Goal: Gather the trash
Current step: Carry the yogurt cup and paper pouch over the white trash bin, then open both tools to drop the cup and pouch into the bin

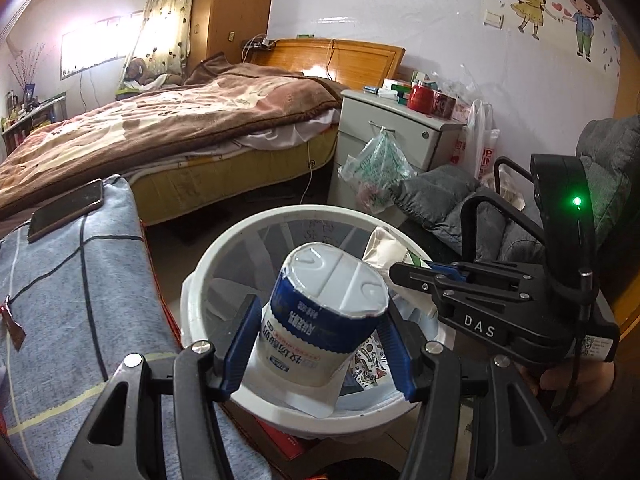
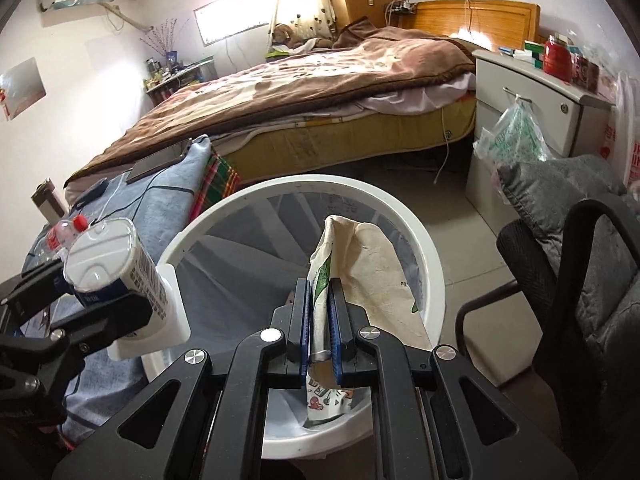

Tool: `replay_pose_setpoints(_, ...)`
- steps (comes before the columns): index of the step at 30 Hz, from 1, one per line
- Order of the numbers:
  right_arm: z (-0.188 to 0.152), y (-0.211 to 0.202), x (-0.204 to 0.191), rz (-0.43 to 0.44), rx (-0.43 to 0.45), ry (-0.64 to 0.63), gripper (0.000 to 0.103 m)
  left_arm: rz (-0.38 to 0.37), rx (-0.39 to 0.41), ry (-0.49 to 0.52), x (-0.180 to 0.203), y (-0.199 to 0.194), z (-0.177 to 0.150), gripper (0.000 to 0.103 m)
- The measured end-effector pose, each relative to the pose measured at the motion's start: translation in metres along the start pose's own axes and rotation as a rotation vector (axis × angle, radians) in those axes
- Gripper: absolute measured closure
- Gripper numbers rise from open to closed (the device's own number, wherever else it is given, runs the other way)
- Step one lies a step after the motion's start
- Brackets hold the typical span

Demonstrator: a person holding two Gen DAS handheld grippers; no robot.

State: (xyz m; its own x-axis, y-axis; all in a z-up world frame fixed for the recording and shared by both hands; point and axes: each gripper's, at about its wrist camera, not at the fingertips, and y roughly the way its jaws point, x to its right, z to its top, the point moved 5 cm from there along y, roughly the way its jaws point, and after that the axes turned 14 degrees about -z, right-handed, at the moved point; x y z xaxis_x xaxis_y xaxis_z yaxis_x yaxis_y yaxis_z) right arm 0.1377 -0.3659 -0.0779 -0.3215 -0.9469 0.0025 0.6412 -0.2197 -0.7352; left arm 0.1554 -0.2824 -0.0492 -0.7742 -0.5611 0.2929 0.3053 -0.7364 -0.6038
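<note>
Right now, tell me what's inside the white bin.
The white bin holds a clear liner and a patterned wrapper at the bottom. The held yogurt cup and paper bag cover the rest.

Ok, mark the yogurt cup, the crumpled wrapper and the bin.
yogurt cup [image 1: 320,320], left wrist view, on its blue-and-white side.
crumpled wrapper [image 2: 372,264], right wrist view, on its cream face.
bin [image 2: 248,200], right wrist view, on its white rim.
</note>
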Motion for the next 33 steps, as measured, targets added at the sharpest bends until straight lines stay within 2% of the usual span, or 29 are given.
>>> replay_pose_setpoints(4,-0.001,0.003,0.005,-0.030,-0.008,0.003,0.085,-0.003,-0.003,-0.011,-0.002,0.005,0.000,0.042)
replay_pose_setpoints(6,-0.002,0.003,0.006,-0.025,-0.009,0.004,0.073,-0.011,-0.011,-0.021,-0.003,0.007,-0.002,0.042)
replay_pose_setpoints(7,-0.003,0.002,0.006,-0.025,-0.006,0.003,0.071,-0.011,-0.012,-0.022,-0.003,0.008,-0.002,0.042)
replay_pose_setpoints(9,-0.003,0.000,0.005,-0.025,-0.003,0.000,0.071,-0.003,-0.014,-0.018,-0.003,0.008,-0.003,0.041)
replay_pose_setpoints(12,-0.003,-0.003,0.005,-0.028,0.005,0.003,0.071,0.011,-0.011,-0.018,-0.004,0.008,-0.003,0.031)
replay_pose_setpoints(21,-0.001,-0.014,0.005,-0.035,0.034,0.007,0.071,0.016,0.008,-0.037,-0.009,-0.005,-0.006,0.031)
replay_pose_setpoints(33,-0.001,-0.031,-0.009,-0.008,0.070,0.022,0.071,0.050,0.068,-0.057,-0.020,-0.044,-0.011,0.031)
